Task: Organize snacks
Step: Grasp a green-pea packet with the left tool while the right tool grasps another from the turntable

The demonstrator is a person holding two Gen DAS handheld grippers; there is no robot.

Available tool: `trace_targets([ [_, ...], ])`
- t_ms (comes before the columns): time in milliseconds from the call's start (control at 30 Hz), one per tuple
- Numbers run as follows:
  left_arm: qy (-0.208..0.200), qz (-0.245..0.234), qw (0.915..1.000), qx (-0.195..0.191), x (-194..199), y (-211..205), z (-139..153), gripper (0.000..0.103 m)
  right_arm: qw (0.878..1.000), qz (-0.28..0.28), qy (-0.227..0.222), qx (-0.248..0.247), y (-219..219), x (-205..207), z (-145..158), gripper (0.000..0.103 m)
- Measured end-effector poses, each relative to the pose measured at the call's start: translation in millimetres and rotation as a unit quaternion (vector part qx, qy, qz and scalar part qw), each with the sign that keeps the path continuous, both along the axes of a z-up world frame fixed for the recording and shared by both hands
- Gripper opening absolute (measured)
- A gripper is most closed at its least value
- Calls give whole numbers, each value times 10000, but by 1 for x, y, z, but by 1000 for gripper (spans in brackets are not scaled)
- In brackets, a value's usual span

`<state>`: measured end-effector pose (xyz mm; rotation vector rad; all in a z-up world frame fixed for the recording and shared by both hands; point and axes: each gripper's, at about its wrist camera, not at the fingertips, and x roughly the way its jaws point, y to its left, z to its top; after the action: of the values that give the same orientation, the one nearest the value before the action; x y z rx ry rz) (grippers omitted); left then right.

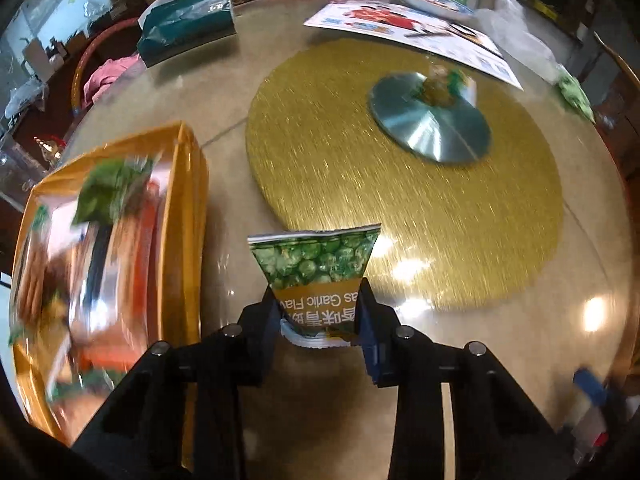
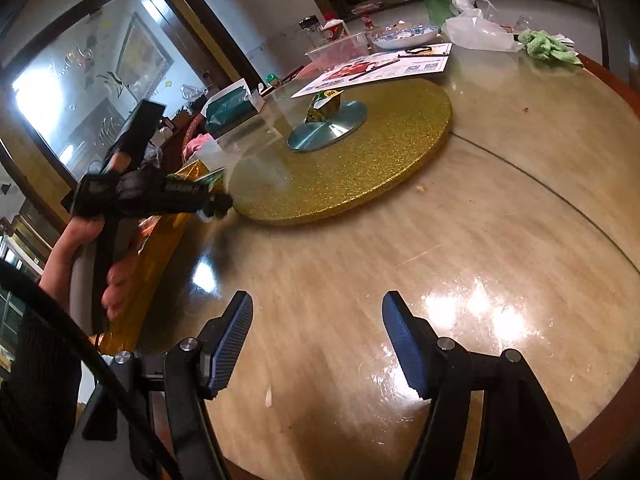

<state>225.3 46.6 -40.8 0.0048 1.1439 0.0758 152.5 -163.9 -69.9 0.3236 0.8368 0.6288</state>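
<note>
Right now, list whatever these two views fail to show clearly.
- Tray contents: left view, motion blur.
- Pea packet bottom: left view, cut by left gripper.
- Same packet: right view, behind left gripper.
- Small packet label: both views, too small.

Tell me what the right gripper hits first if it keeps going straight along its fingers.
Probably just the bare table top. The right gripper is open with nothing between its fingers, angled down at the glossy surface; the gold turntable lies further off. Depth is hard to judge.
</note>
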Motion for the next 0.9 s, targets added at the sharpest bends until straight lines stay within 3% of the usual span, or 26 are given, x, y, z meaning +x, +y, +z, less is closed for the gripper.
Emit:
trace_targets([
  [167, -17, -285, 9995, -104, -65, -19, -1, 37, 9999, 55, 73, -82, 5, 8, 3, 67],
  [367, -163, -423, 9988, -171, -120, -29, -2, 37, 9981, 309, 535, 25, 19, 54, 7, 67],
  [467, -249, -420, 9986, -187, -129, -29, -2, 37, 9970, 343, 687, -36, 34, 88, 11, 67],
  [667, -265, -547, 9978, -264, -128, -26, -2, 37, 9967, 438, 523, -439, 62, 152, 35, 67],
  [900, -334, -589, 9972, -331, -130, -23, -2, 37, 9946, 554, -22, -877, 102, 224, 76, 67],
])
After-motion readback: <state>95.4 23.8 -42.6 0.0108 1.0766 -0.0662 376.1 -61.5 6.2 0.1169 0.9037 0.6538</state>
